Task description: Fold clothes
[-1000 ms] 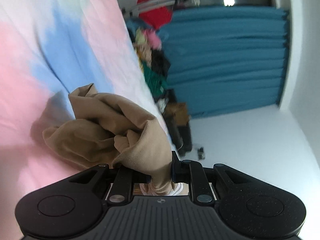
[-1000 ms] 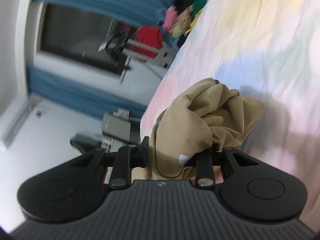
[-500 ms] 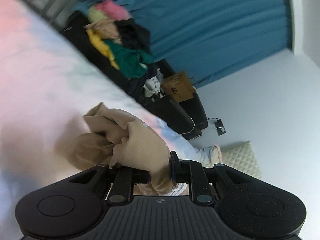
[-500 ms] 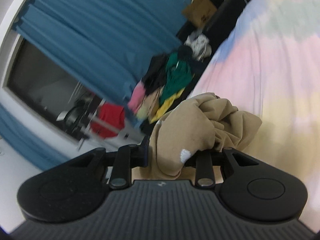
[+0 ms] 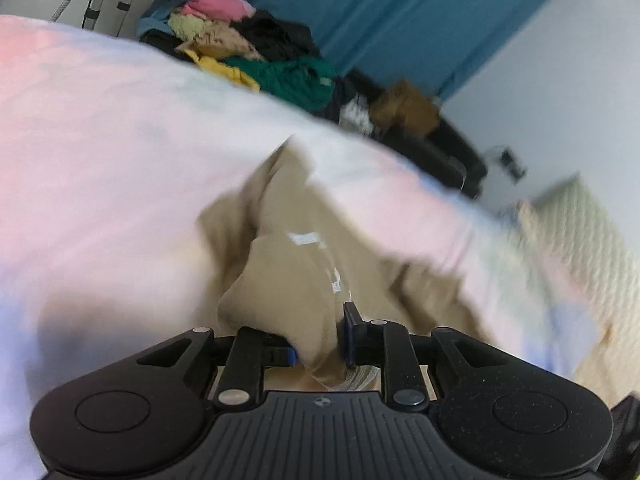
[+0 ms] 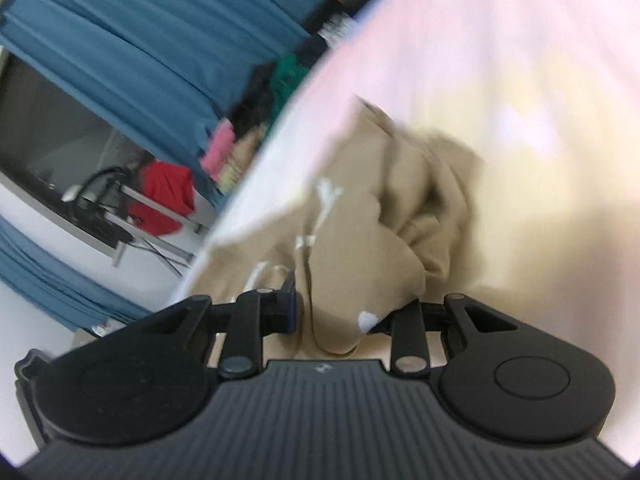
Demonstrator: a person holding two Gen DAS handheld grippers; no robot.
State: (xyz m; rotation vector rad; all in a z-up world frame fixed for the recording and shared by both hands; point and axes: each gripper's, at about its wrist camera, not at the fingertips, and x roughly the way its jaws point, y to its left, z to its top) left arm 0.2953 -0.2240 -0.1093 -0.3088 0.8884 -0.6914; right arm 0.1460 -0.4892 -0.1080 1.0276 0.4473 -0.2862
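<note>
A tan garment [image 5: 288, 264] with a white label hangs bunched over the pastel tie-dye bed sheet [image 5: 100, 152]. My left gripper [image 5: 318, 344] is shut on a fold of it. The same tan garment [image 6: 360, 216] fills the middle of the right wrist view, and my right gripper [image 6: 336, 312] is shut on another bunch of it. Its lower part spreads out toward the sheet [image 6: 520, 80]. Both views are motion-blurred, so the garment's shape is unclear.
A pile of coloured clothes [image 5: 256, 56] lies beyond the bed's far edge, before a blue curtain [image 5: 400, 12]. A red garment [image 6: 168, 196] hangs on a rack by a dark window. A quilted pale cushion [image 5: 576, 224] sits at the right.
Both grippers have swung round with the tan garment still gripped. The garment has loosened from a tight bunch and now spreads lower over the sheet, with its white label showing.
</note>
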